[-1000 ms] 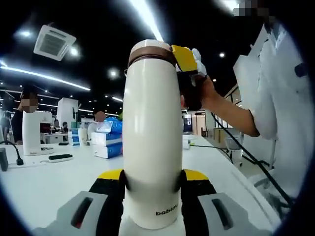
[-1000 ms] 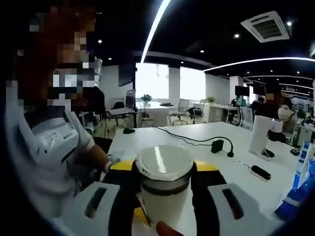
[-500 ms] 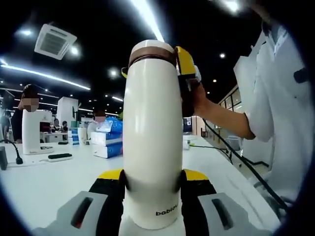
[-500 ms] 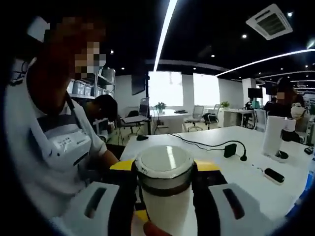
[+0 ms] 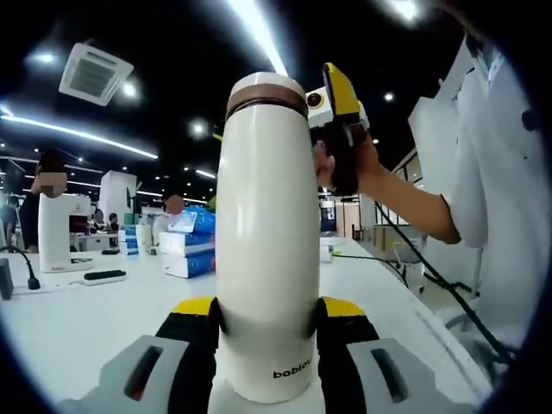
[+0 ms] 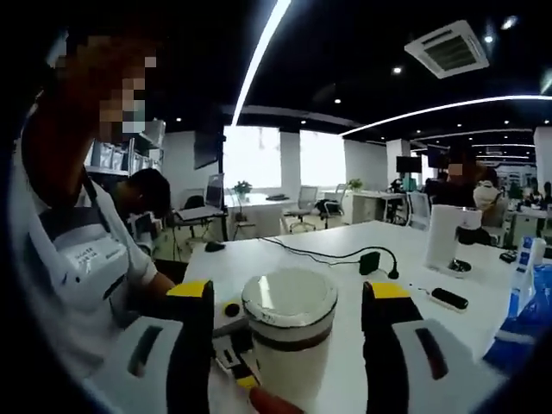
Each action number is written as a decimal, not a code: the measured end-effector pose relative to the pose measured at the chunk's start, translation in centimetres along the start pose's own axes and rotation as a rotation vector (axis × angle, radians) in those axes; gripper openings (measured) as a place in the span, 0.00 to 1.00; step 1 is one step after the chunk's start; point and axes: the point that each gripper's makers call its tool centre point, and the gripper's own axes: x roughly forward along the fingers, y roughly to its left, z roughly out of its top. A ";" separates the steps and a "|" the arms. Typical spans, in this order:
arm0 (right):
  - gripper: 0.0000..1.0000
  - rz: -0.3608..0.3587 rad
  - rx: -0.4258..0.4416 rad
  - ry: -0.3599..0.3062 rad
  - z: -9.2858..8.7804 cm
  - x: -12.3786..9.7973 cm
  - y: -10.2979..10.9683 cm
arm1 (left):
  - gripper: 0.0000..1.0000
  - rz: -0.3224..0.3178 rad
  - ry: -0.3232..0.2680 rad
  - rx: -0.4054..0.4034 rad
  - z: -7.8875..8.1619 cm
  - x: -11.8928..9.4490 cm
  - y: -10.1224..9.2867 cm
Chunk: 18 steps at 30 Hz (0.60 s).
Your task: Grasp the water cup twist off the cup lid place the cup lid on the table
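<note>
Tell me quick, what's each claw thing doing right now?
Left gripper: closed on the water cup.
Right gripper: open, jaws apart on either side of the cup lid.

The one legible marking is the brand "babiou", printed in small dark lowercase letters low on the white body of the water cup (image 5: 267, 250), toward five o'clock in the left gripper view, just above where the cup meets the jaws. In the right gripper view, a label on the person's white garment (image 6: 86, 259) at nine o'clock is too blurred to read.
</note>
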 end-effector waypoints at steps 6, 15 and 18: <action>0.74 -0.168 0.030 -0.052 1.3 -2.1 1.5 | 0.46 0.000 -0.001 0.005 0.0 0.0 -0.1; 0.67 -0.345 -0.007 -0.082 1.2 -4.6 5.1 | 0.46 0.001 0.000 0.004 0.1 -0.1 -0.1; 0.66 -0.425 -0.015 -0.054 0.3 -4.7 5.9 | 0.46 0.001 0.000 0.004 0.1 -0.1 -0.1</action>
